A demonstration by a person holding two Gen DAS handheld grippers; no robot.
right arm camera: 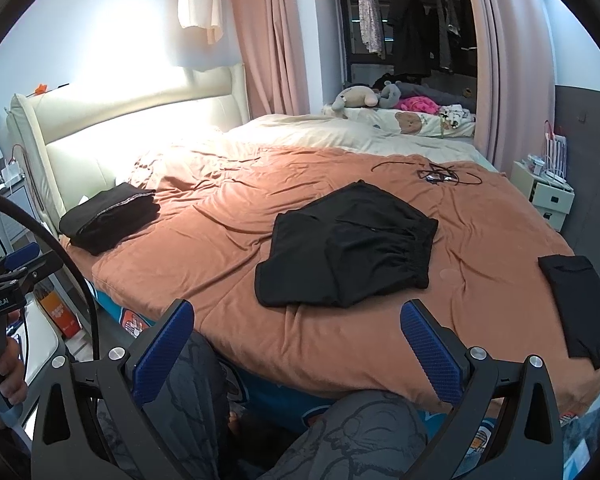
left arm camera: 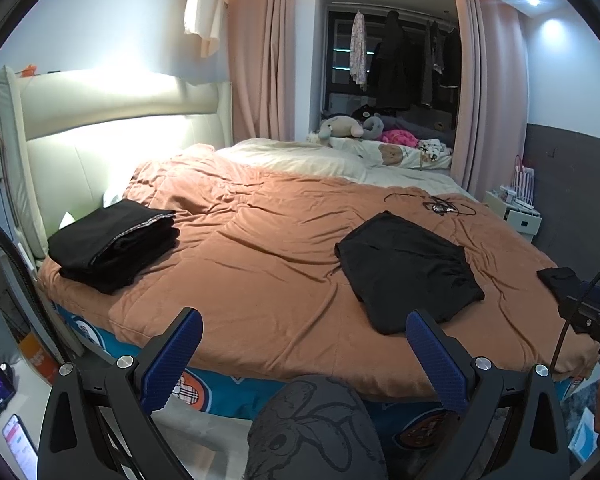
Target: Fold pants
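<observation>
Both the left hand-held gripper (left arm camera: pixel 304 336) and the right hand-held gripper (right arm camera: pixel 296 330) hang spread apart, gripping nothing, off the bed's (right arm camera: pixel 228 272) near edge. The pants (right arm camera: pixel 344 248) (black, partly folded) lie mid-bed, nearer that edge.

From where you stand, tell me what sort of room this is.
A home bedroom, most likely: a large bed with a padded headboard, clothes hanging behind pink curtains, and stuffed toys beyond.
</observation>
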